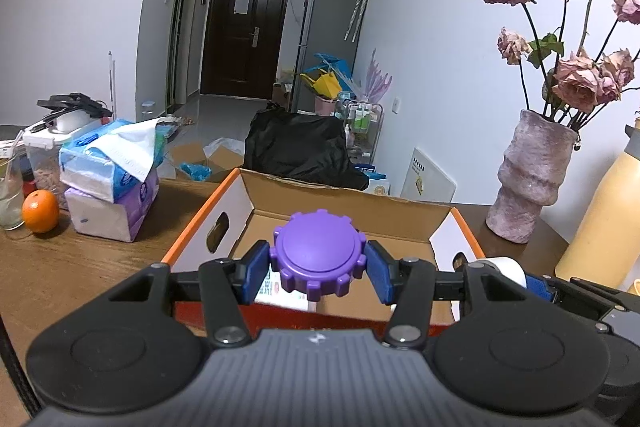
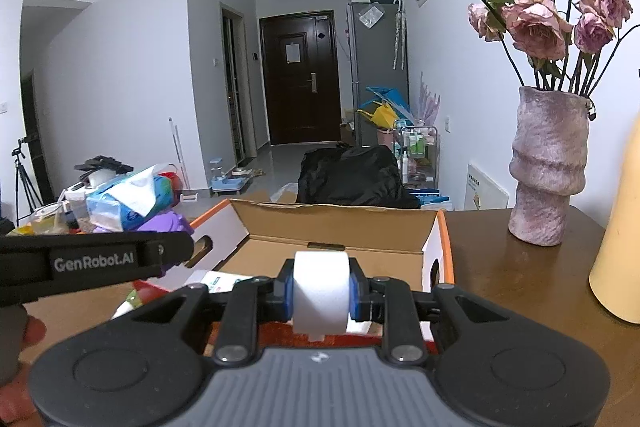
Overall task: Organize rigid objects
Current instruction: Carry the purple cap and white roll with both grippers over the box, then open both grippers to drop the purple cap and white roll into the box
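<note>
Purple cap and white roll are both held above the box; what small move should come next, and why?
Probably lower both into the cardboard box and release: the purple cap and white roll already hang over its open inside.

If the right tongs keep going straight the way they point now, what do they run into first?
Probably the far wall of the open cardboard box. The right tongs, shut on a white roll, point into it; depth is unclear.

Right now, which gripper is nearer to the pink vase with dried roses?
Right. The right gripper, shut on a white roll, is over the cardboard box on the vase's side. The left gripper, holding a purple knob, is beyond it.
</note>
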Demonstrator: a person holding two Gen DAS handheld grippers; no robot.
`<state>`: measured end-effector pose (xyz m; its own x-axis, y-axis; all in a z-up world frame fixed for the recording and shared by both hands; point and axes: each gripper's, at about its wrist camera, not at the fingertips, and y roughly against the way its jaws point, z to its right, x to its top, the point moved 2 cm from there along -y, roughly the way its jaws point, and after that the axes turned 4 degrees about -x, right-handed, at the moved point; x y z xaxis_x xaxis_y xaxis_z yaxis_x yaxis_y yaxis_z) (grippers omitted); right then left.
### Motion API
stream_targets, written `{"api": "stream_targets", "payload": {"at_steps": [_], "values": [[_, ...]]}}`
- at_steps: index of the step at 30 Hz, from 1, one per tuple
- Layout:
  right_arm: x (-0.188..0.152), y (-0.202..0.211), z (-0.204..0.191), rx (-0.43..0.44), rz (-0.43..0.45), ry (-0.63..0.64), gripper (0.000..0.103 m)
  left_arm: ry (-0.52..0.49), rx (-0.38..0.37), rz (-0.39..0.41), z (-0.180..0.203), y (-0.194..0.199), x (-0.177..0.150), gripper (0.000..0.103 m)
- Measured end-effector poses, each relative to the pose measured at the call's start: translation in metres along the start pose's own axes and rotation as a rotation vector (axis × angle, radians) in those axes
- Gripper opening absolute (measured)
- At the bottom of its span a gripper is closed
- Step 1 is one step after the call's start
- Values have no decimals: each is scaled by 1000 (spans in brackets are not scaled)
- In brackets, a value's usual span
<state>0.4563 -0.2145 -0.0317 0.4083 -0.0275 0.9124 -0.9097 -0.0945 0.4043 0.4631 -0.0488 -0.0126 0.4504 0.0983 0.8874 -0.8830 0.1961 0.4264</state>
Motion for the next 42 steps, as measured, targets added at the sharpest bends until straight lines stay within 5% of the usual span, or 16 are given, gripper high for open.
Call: {"api": "stream_targets", "payload": {"at_steps": [42], "values": [[15, -117, 25, -49, -117, 47, 24, -109, 45, -63, 1, -120, 16, 54]]}}
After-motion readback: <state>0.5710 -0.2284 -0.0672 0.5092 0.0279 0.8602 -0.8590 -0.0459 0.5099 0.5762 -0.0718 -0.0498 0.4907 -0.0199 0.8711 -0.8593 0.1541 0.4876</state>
